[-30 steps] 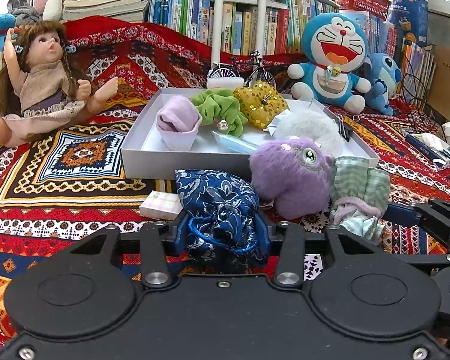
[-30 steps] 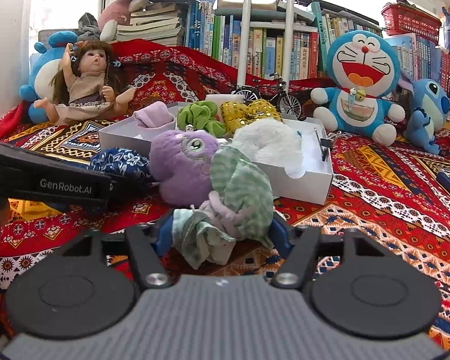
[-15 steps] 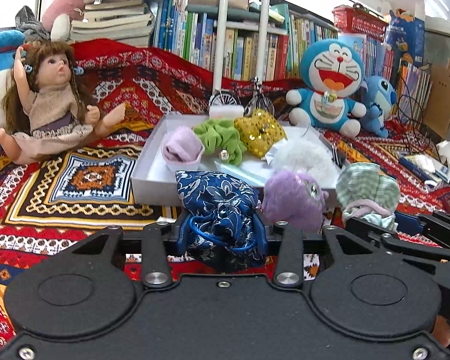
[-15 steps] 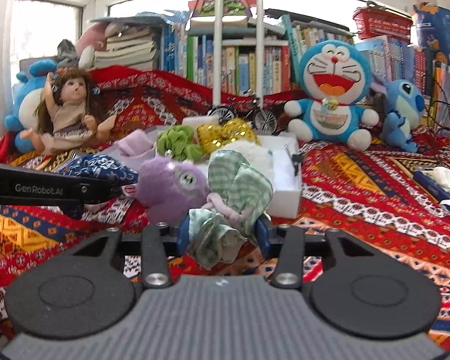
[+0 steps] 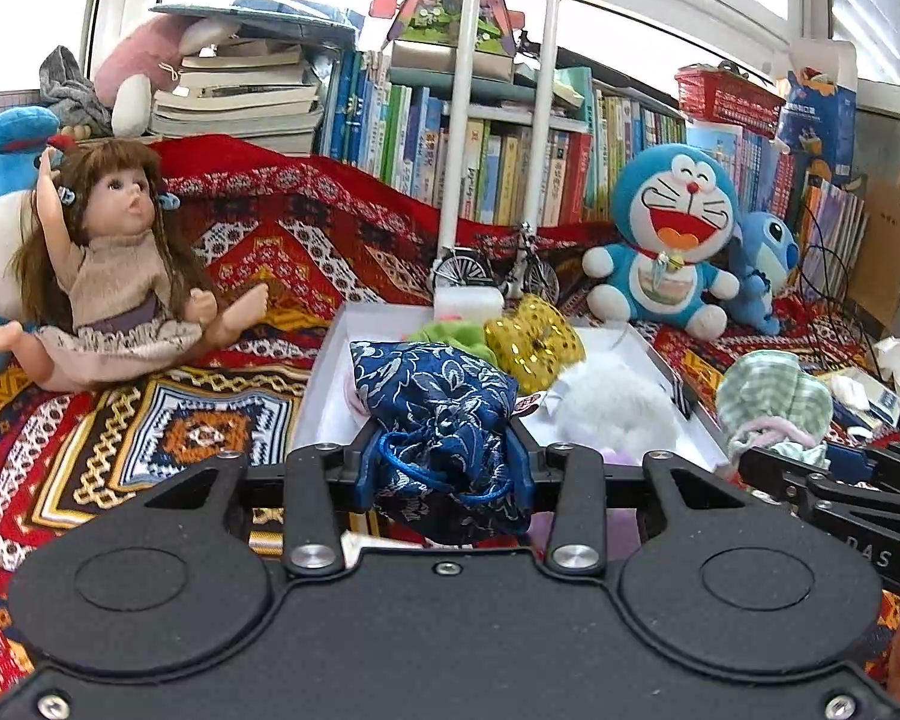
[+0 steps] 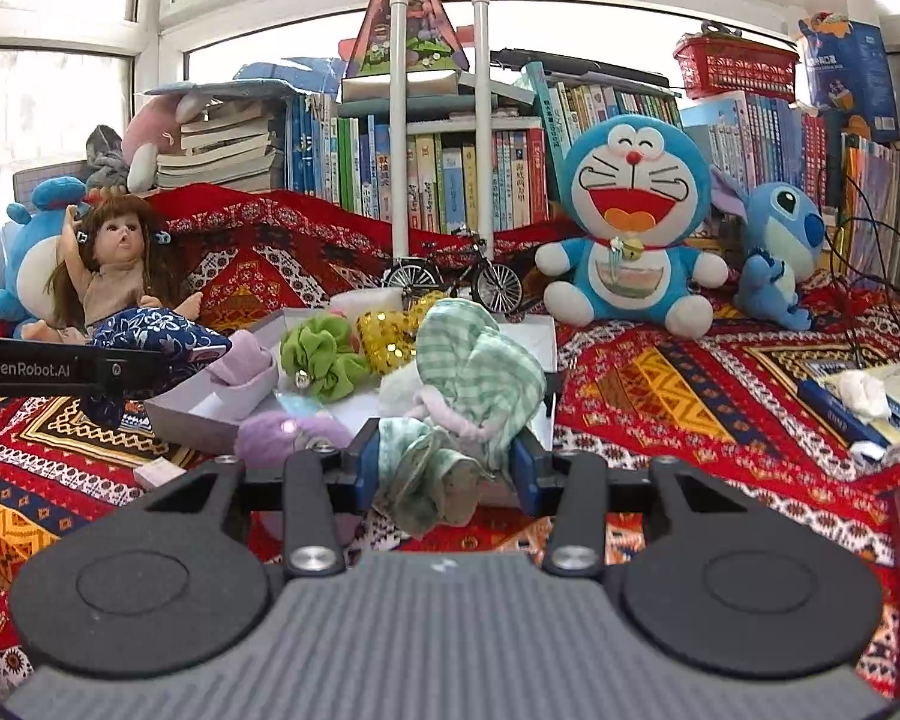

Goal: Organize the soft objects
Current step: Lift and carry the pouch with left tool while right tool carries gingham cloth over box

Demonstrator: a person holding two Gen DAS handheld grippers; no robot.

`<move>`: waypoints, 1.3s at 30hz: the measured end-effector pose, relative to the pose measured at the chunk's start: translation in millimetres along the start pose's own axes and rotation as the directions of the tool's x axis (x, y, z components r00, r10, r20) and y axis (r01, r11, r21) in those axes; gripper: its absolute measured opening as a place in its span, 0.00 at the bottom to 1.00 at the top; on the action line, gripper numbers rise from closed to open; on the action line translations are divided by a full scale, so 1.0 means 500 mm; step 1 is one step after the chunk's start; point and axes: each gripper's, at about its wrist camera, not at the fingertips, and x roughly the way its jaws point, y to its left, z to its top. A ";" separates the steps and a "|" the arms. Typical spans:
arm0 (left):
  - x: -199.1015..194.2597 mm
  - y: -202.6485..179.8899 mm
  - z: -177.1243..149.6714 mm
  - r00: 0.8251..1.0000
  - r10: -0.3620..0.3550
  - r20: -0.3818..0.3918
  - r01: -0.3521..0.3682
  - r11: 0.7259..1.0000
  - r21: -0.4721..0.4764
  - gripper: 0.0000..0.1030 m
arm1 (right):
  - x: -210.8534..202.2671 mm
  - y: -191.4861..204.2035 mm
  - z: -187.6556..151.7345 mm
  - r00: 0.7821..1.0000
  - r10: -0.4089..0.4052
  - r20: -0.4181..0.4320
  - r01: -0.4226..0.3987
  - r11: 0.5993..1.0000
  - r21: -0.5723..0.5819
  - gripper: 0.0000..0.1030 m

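Observation:
My left gripper [image 5: 444,471] is shut on a dark blue brocade drawstring pouch [image 5: 435,402], held up in front of the white tray [image 5: 324,384]. My right gripper [image 6: 444,471] is shut on a green checked cloth bundle [image 6: 474,378] with pink trim, also lifted off the blanket. In the left wrist view that bundle [image 5: 771,399] and the right gripper's arm show at the right. The tray [image 6: 192,405] holds a green scrunchie [image 6: 321,354], a gold sequin piece [image 6: 390,339], a lilac cloth [image 6: 240,363] and a white fluffy item [image 5: 612,405]. A purple fuzzy toy [image 6: 282,429] lies in front of the tray.
A doll [image 5: 114,276] sits at the left on the patterned red blanket [image 6: 660,384]. A blue cat plush [image 6: 630,222], a small blue plush [image 6: 777,246], a model bicycle [image 6: 456,282] and a white pipe frame [image 6: 399,138] stand behind the tray. Books line the back.
Both grippers have risen, lifting the blue pouch and the green bundle off the blanket. The right gripper's jaws closed tighter on the bundle. The tray now sits lower behind them.

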 end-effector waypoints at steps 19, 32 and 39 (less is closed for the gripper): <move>0.122 0.034 0.177 0.998 -0.035 -0.055 0.028 0.991 -0.132 0.37 | 0.131 -0.045 0.186 0.994 0.101 -0.043 -0.098 0.993 0.070 0.46; 0.228 -0.016 0.334 0.989 -0.070 -0.131 0.058 0.993 -0.098 0.38 | 0.218 -0.044 0.293 0.983 0.103 -0.153 -0.098 0.994 0.038 0.47; 0.336 0.019 0.271 0.971 0.016 -0.237 -0.034 0.997 -0.071 0.38 | 0.301 -0.059 0.250 0.961 0.060 -0.269 -0.052 0.998 0.037 0.47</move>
